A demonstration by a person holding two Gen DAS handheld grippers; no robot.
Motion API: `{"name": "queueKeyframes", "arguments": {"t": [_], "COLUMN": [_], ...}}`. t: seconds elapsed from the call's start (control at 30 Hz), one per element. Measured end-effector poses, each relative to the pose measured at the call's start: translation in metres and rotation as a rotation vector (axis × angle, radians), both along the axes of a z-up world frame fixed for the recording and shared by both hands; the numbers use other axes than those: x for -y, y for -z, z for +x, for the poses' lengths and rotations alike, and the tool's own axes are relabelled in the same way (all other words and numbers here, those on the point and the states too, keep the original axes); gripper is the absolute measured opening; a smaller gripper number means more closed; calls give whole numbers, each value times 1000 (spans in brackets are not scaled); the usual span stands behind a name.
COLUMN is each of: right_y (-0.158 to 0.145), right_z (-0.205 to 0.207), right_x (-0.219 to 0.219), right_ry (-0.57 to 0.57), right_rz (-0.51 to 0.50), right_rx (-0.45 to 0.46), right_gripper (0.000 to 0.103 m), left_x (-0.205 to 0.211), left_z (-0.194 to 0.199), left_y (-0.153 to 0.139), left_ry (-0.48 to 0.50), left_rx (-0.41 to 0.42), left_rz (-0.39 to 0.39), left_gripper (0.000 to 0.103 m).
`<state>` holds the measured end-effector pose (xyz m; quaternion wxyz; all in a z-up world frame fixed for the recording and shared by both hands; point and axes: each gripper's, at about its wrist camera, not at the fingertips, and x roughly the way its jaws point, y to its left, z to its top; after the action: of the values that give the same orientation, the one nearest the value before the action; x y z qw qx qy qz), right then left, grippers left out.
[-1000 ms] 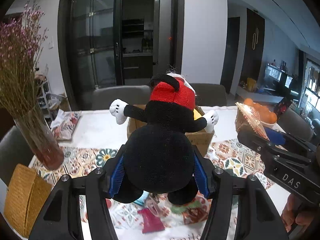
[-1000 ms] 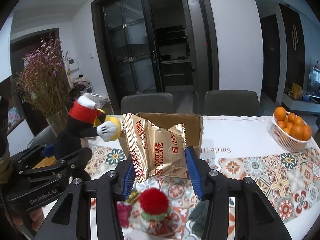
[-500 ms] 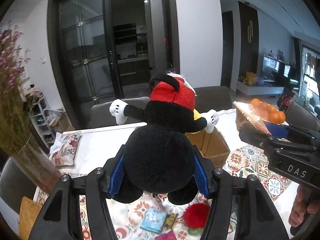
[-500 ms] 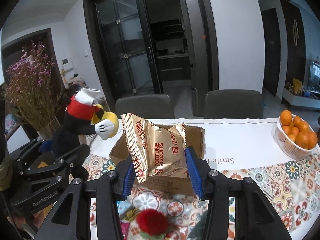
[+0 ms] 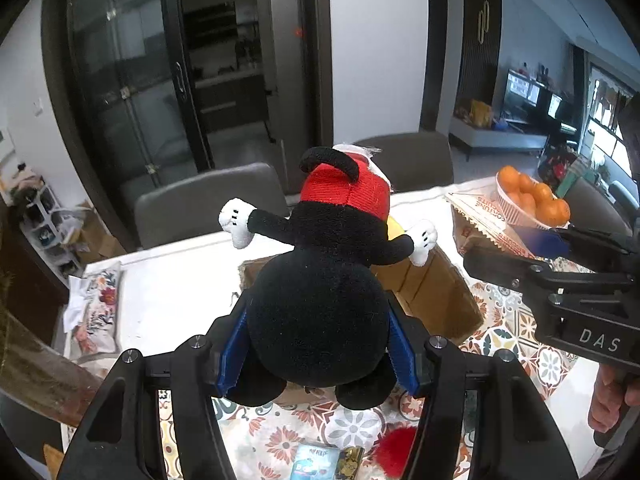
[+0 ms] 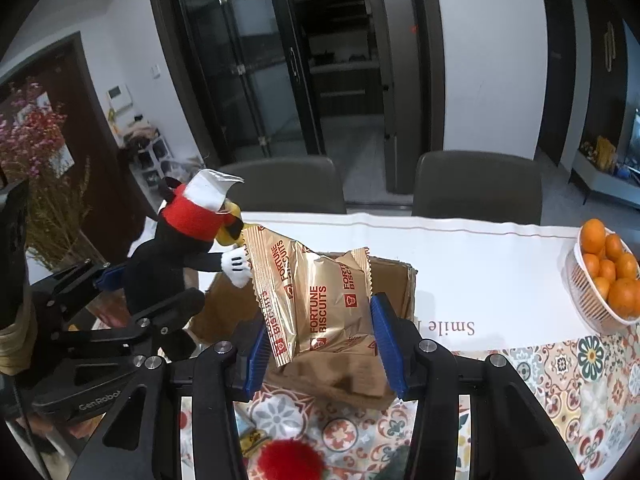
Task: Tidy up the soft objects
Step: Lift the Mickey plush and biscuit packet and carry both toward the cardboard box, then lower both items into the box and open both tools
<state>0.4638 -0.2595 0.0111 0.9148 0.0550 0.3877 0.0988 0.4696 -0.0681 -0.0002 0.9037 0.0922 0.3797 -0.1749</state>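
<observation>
The black plush doll with white mitten hands and a red knitted hat [image 5: 316, 312] is filling the centre of the left wrist view, seen from behind, its round body bulging between the blue pads. Its arms are spreading out sideways and a black loop is curling over the hat. The left claw [image 5: 318, 344] is gripping the doll by the lower body, holding it in the air above the open brown cardboard box [image 5: 436, 296]. The gold foil packet printed "FORTUNE BISCUITS" in red [image 6: 316, 300] is standing upright and crinkled in the centre of the right wrist view, with serrated edges. The right claw [image 6: 320, 344] is squeezing it at its lower part, in front of the box [image 6: 396, 276].

Both claws are tilting downward toward the table [image 6: 460, 264], side by side. At the right edge of the left view, a person's fingers [image 5: 608, 400] are wrapping the right tool's handle.

The right view is showing the doll in profile at centre left, with a white tag on its hat, a yellow beak, and one mitten touching the packet. Only the left view is showing a floral tissue pack [image 5: 96, 308] at lower left. The white basket of oranges [image 6: 604, 276] is sitting at the right edge, and a red fluffy pompom [image 6: 290, 460] is lying on the patterned cloth at the bottom.
</observation>
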Motion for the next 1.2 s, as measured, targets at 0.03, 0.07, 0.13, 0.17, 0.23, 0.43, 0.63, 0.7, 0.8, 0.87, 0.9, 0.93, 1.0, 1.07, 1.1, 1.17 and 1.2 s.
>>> {"name": "queueKeyframes", "arguments": {"t": [0.03,0.07,0.13,0.17,0.23,0.43,0.63,0.7,0.8,0.87,0.9,0.93,1.0,1.07,1.1,1.17,1.2], "right_y": [2,5,13,18,26,58,77,77,70,63,58,55,48,41,37,31,29], "right_z": [5,10,20,26,34,56,66,69,69,65,62,60,54,47,42,33,28], "right_x": [1,1,4,6,7,9,11,11,10,10,10,10,10,7,6,5,4], "right_ry": [-4,-3,-6,-6,-17,-19,12,14,35,54,61,65,71,70,69,66,65], "right_rz": [2,4,13,31,55,90,85,84,76,64,60,58,51,46,46,49,48], "right_rx": [-16,-30,-72,-97,-135,-245,-285,-282,-264,-245,-233,-226,-209,-190,-178,-162,-151], "right_gripper": [49,49,49,49,49,50,80,80,80,80,80,80,80,80,80,80,80], "left_x": [3,5,7,8,10,17,14,12,10,9,6,5,0,-3,-3,-6,-6], "left_z": [4,8,20,24,35,59,62,59,53,51,48,45,36,26,24,12,9], "left_y": [1,1,7,10,18,49,68,65,57,52,49,45,38,31,28,22,20], "left_ry": [0,-1,2,2,4,-4,-21,-31,-47,-60,-69,-77,-86,-91,-98,-107,-109], "left_rx": [-10,-15,-44,-58,-93,-219,-279,-256,-244,-235,-227,-218,-202,-192,-187,-164,-158], "left_rz": [4,7,6,4,5,18,44,55,46,48,57,59,53,45,50,54,59], "left_gripper": [60,60,60,60,60,61,78,80,80,80,80,80,81,81,81,81,81]}}
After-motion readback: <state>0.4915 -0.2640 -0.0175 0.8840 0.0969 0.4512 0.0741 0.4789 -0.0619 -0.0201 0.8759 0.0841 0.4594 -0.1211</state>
